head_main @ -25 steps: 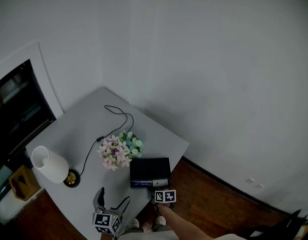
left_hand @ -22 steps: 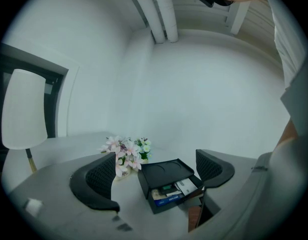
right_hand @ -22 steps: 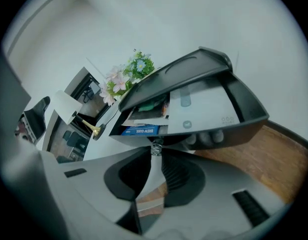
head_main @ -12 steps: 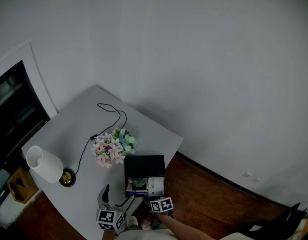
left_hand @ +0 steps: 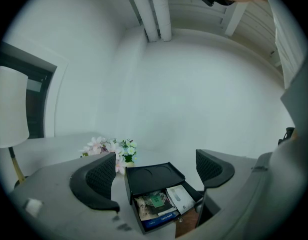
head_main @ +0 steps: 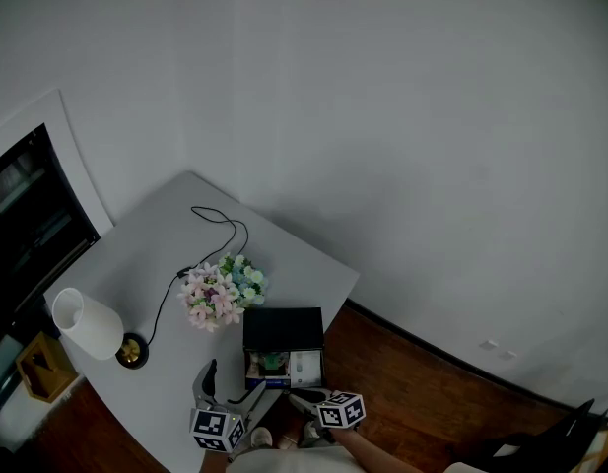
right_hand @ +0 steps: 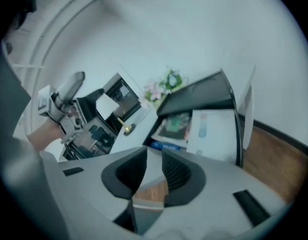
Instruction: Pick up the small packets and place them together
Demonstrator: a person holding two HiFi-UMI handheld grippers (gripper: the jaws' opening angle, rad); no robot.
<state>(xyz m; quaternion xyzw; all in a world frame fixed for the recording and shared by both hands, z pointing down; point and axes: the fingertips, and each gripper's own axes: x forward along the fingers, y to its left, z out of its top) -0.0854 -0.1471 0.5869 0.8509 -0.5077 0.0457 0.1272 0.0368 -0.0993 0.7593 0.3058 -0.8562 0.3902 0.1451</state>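
Note:
A black box [head_main: 282,330] stands at the near edge of the grey table [head_main: 136,254], its drawer [head_main: 281,368] pulled out toward me. Small packets lie inside: a green one [left_hand: 155,200], a white one [left_hand: 179,198] and a blue one [left_hand: 158,219]; the right gripper view shows the green packet [right_hand: 174,124] and the white packet [right_hand: 206,129] too. My left gripper [head_main: 227,387] [left_hand: 154,176] is open, just left of the drawer and pointing at it. My right gripper [head_main: 305,399] [right_hand: 154,159] hangs in front of the drawer, jaws opening by a narrow gap with nothing between them.
A bunch of artificial flowers [head_main: 223,289] stands just behind the box. A white-shaded lamp [head_main: 92,325] is at the table's left, its black cable [head_main: 220,227] trailing toward the wall. Wooden floor [head_main: 402,382] lies right of the table. A dark opening [head_main: 28,215] is in the left wall.
The drawer, closed a second ago with the right gripper at its front, now stands pulled out. The right gripper has drawn back from it toward me and to the right.

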